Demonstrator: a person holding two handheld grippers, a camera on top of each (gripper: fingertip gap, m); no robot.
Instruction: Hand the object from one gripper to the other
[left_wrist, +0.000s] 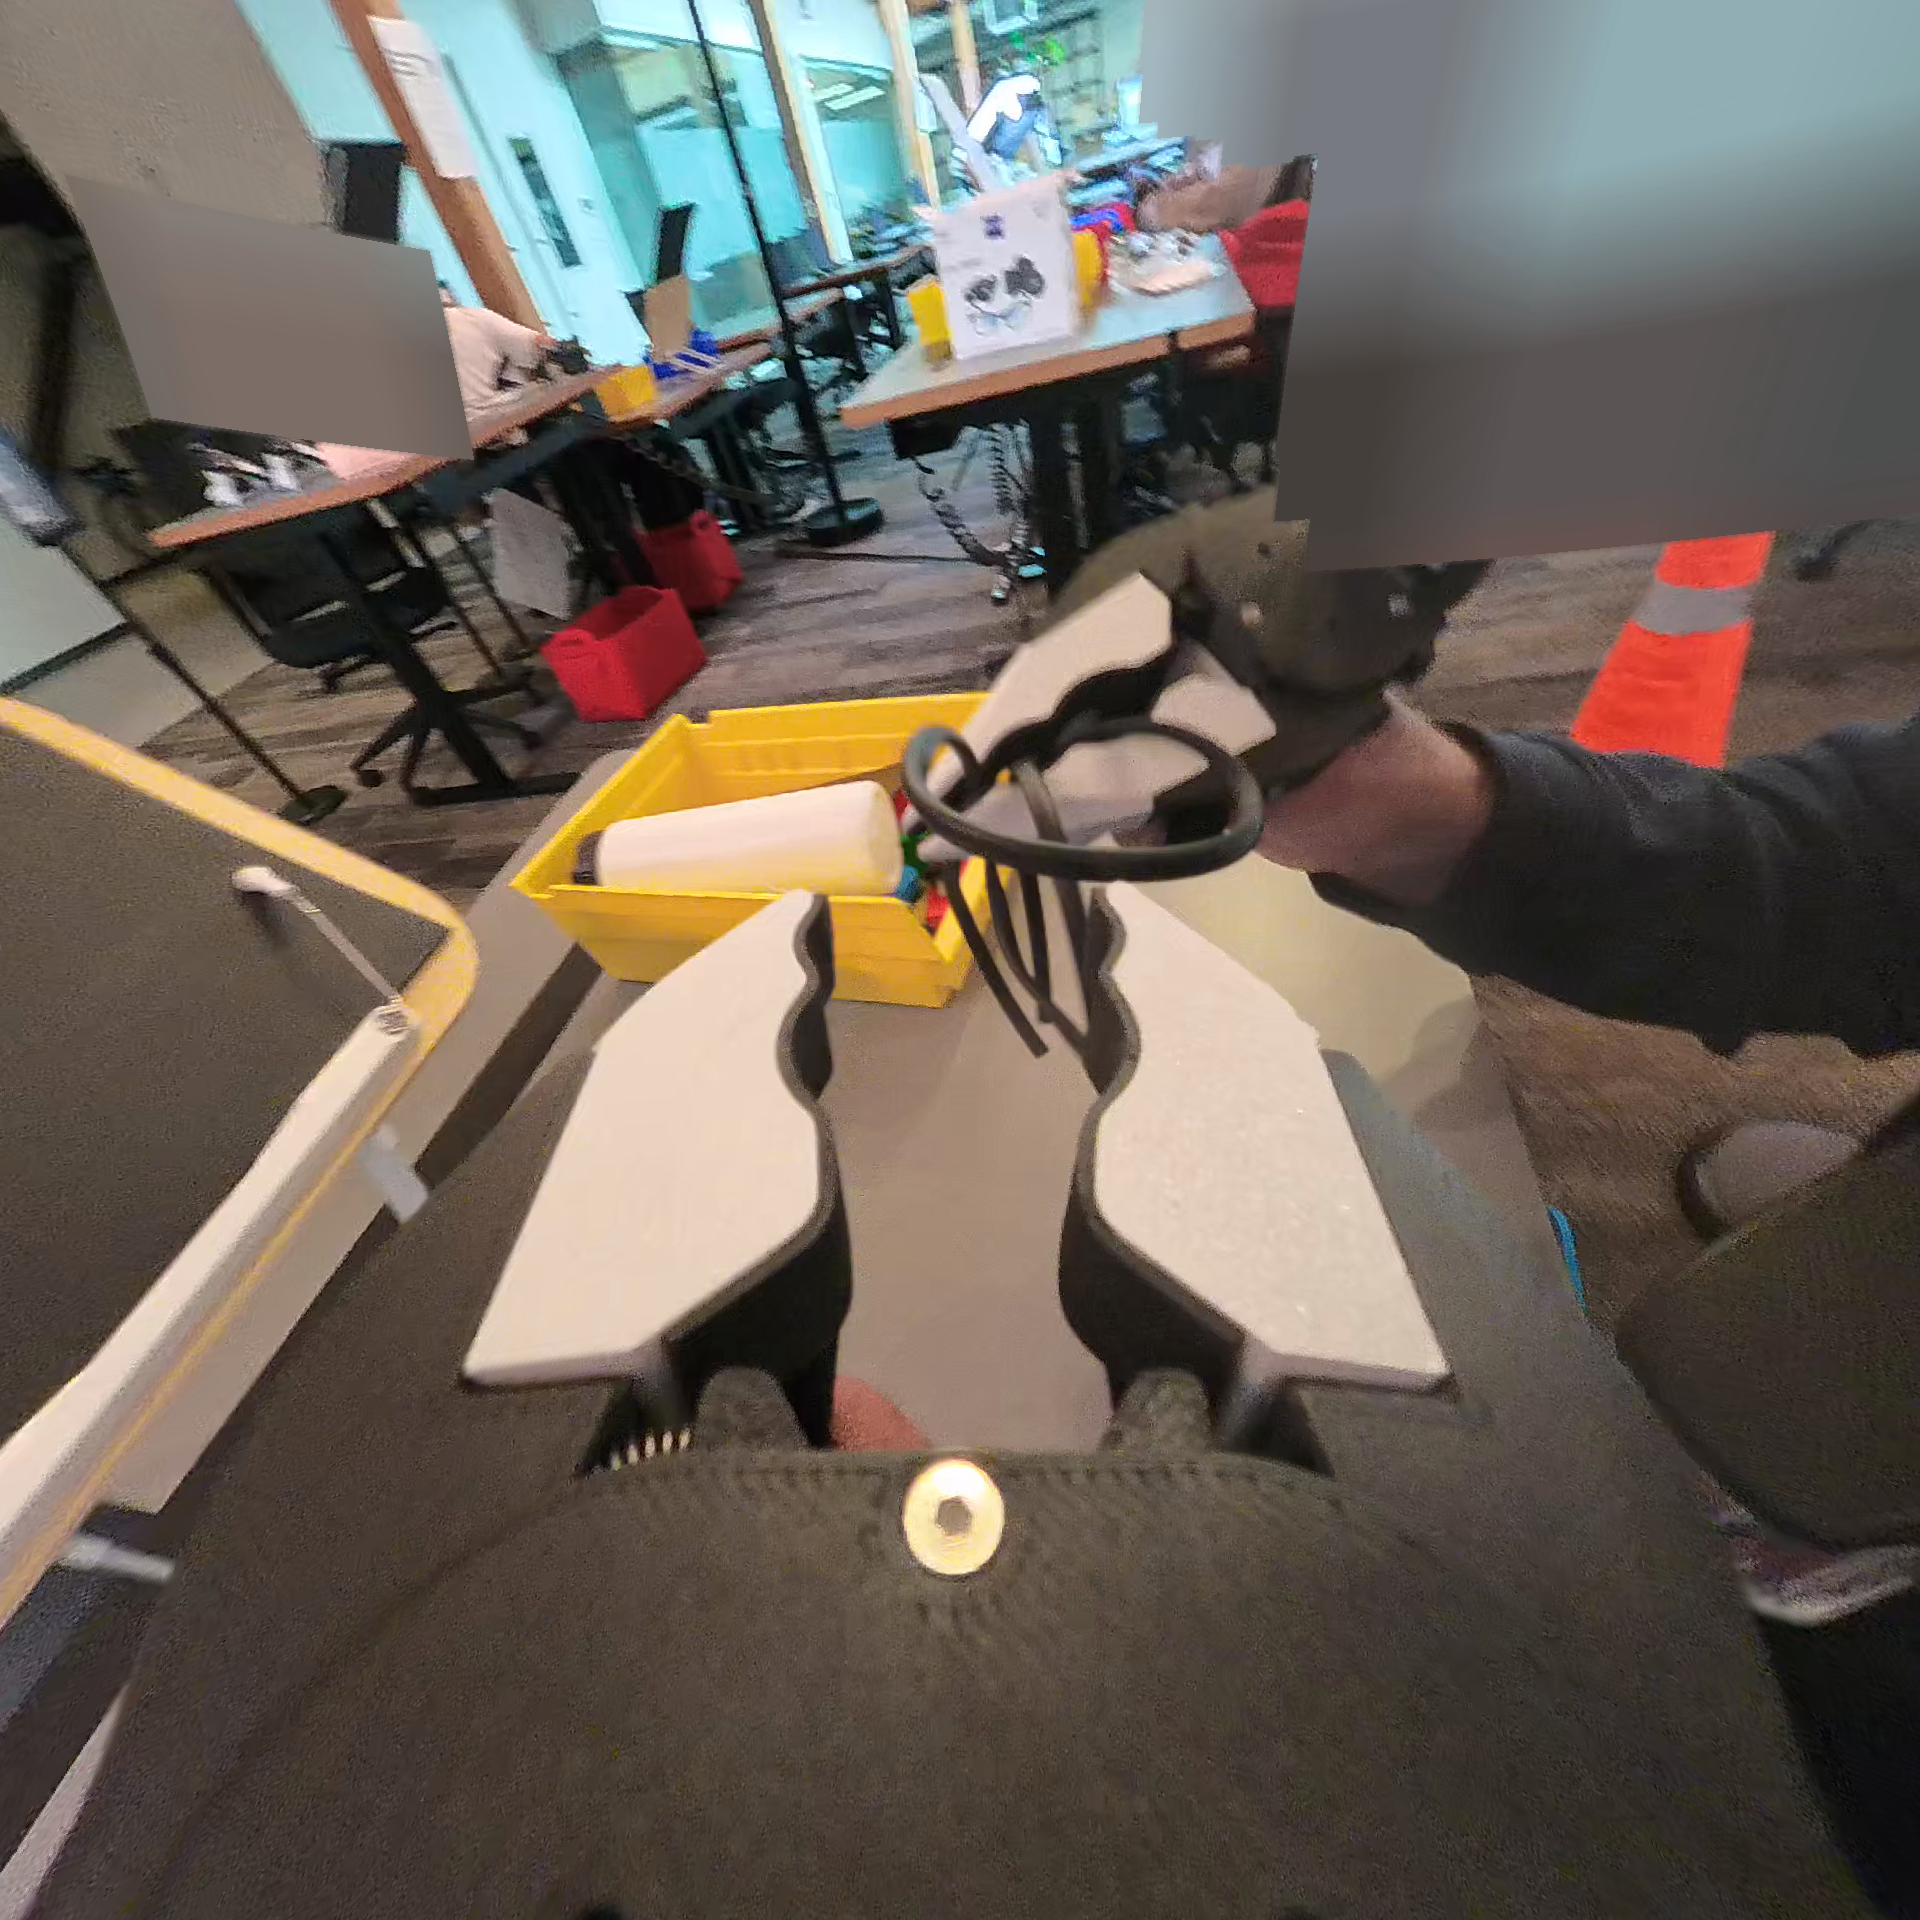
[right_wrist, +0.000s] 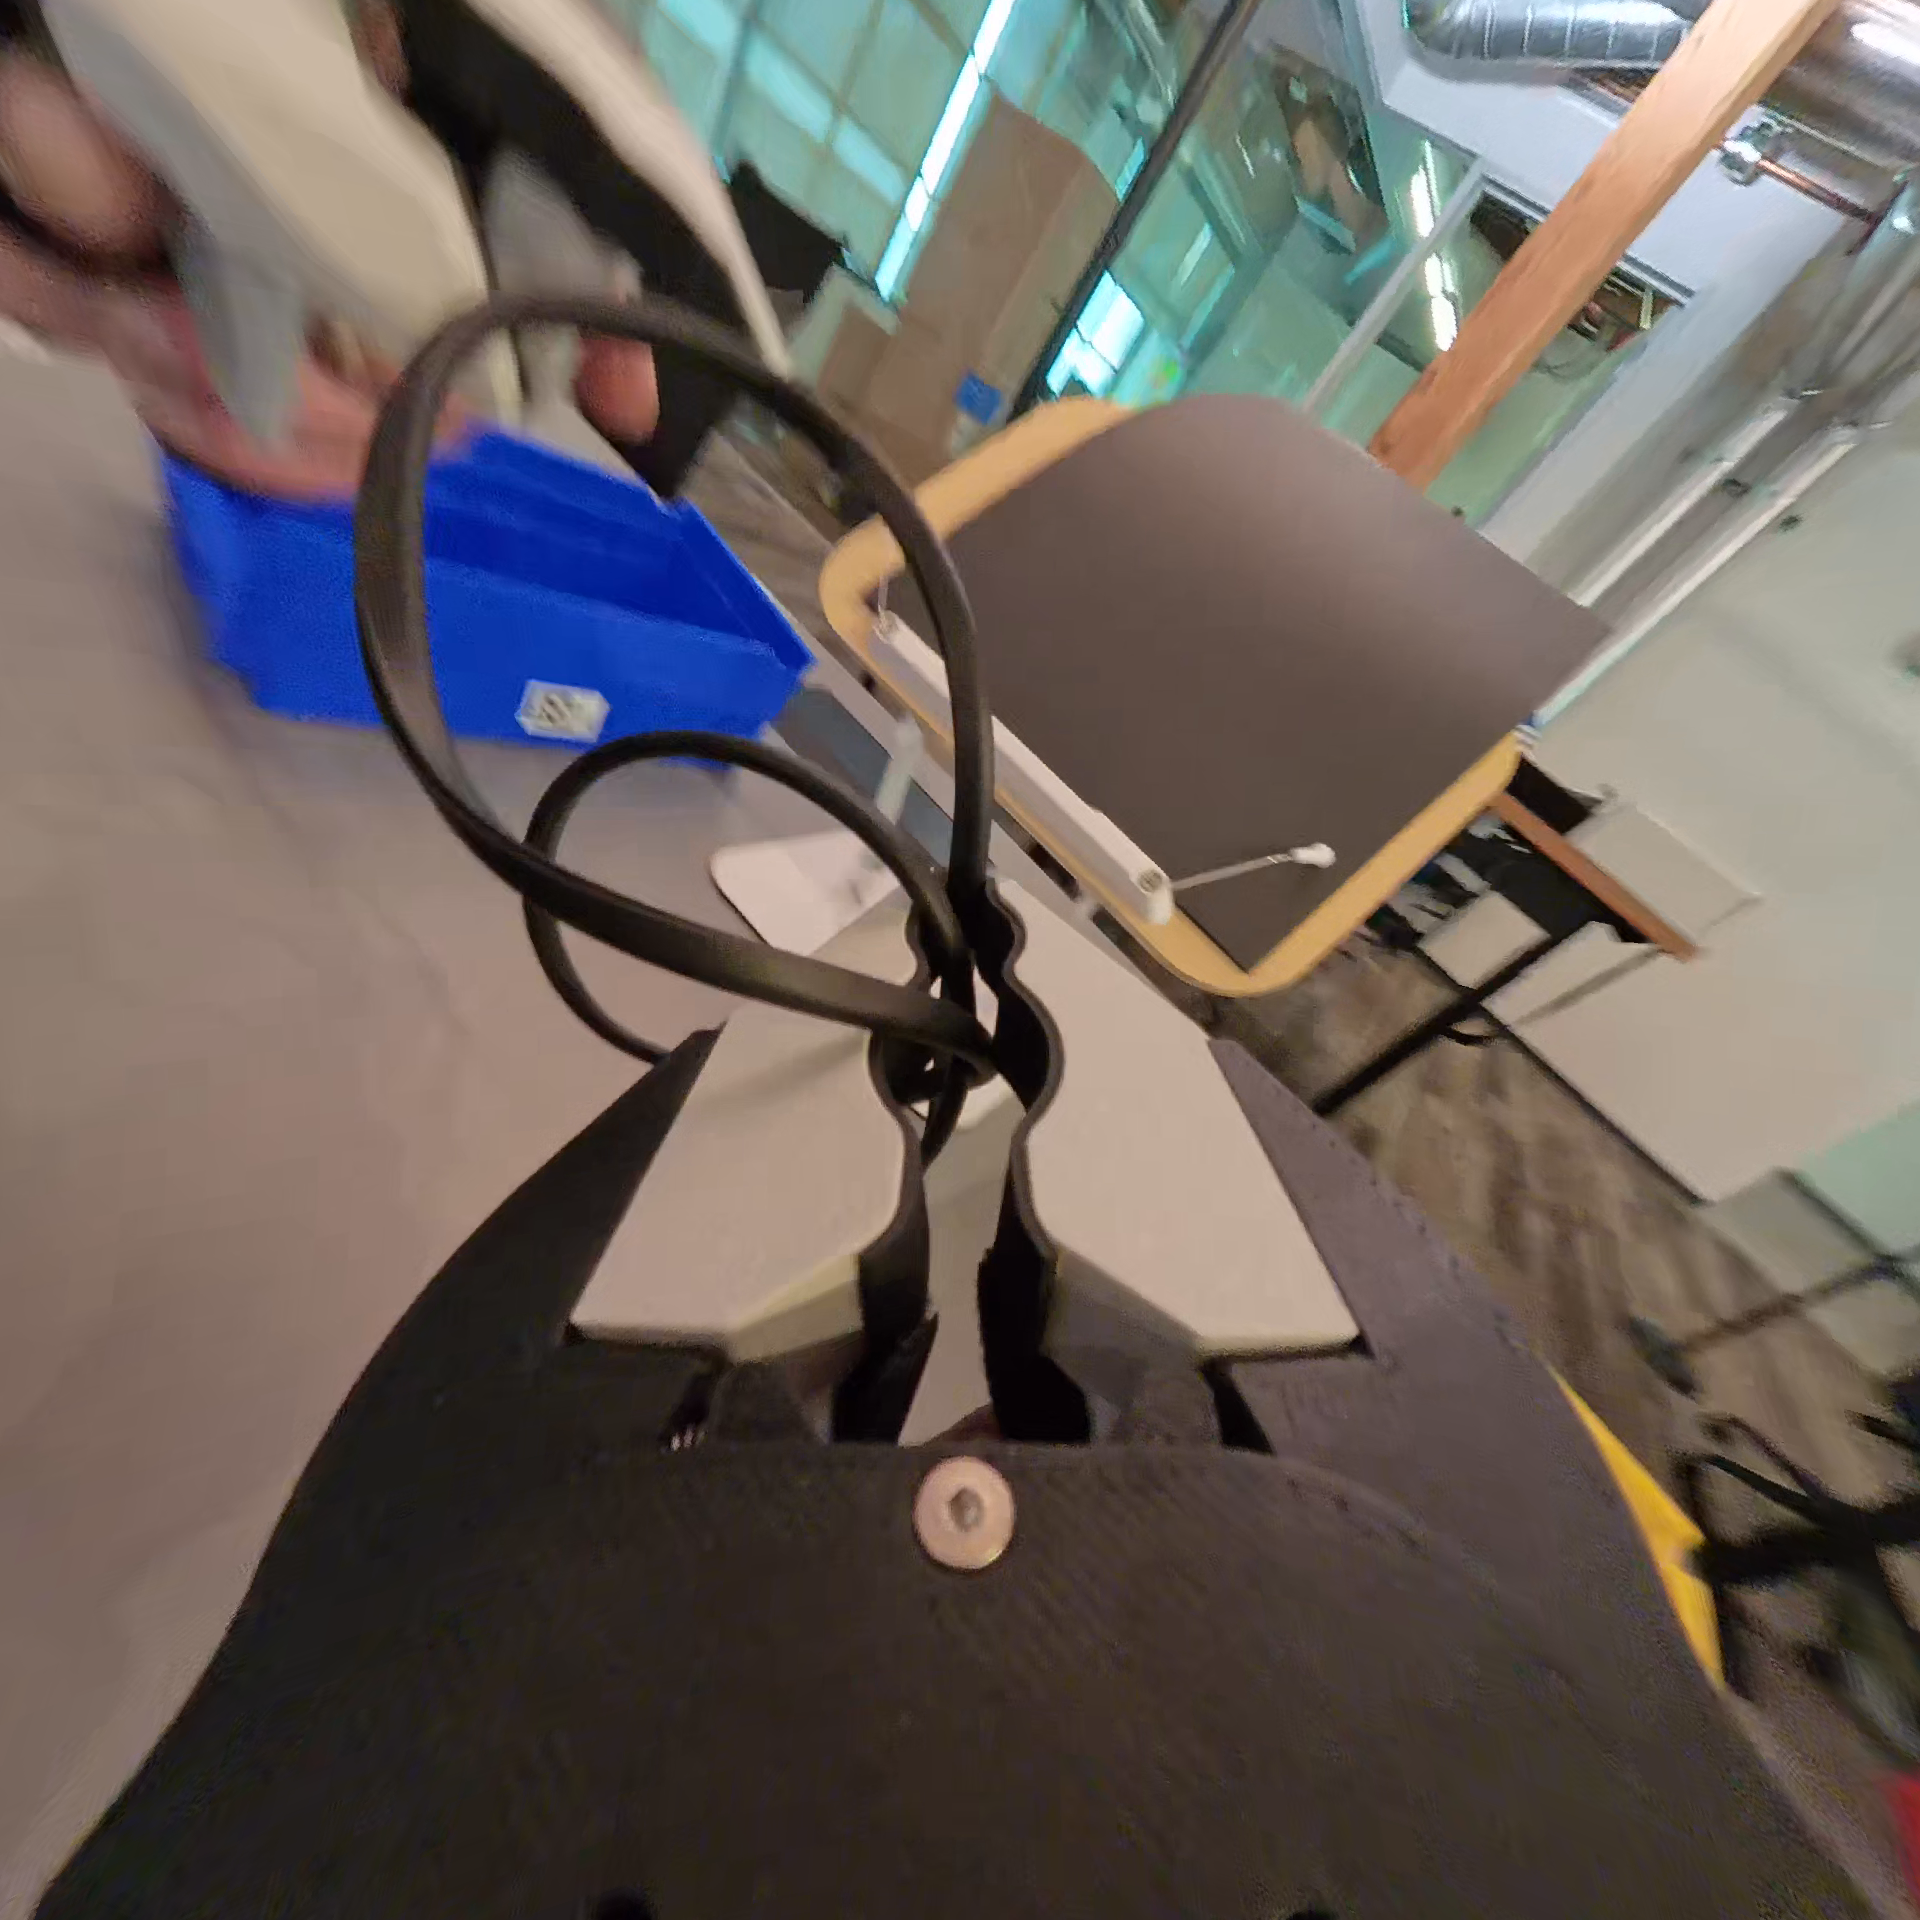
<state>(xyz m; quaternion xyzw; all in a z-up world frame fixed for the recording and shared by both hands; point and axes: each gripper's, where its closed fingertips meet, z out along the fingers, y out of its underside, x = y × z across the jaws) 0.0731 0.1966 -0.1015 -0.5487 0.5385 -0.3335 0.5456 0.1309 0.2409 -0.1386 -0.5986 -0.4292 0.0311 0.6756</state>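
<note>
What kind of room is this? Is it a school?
Probably a workshop or lab office, not a classroom: long work desks piled with parts, plastic bins like the yellow bin, and bare pipes overhead.

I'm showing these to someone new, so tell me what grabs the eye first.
First comes the looped black cord, pinched in the right gripper, whose jaws are shut on it near their tips. The left gripper waits just below with open jaws, the cord's loose ends dangling near them. Behind sits a yellow bin holding a white bottle, and a blue bin rests on the grey table.
</note>
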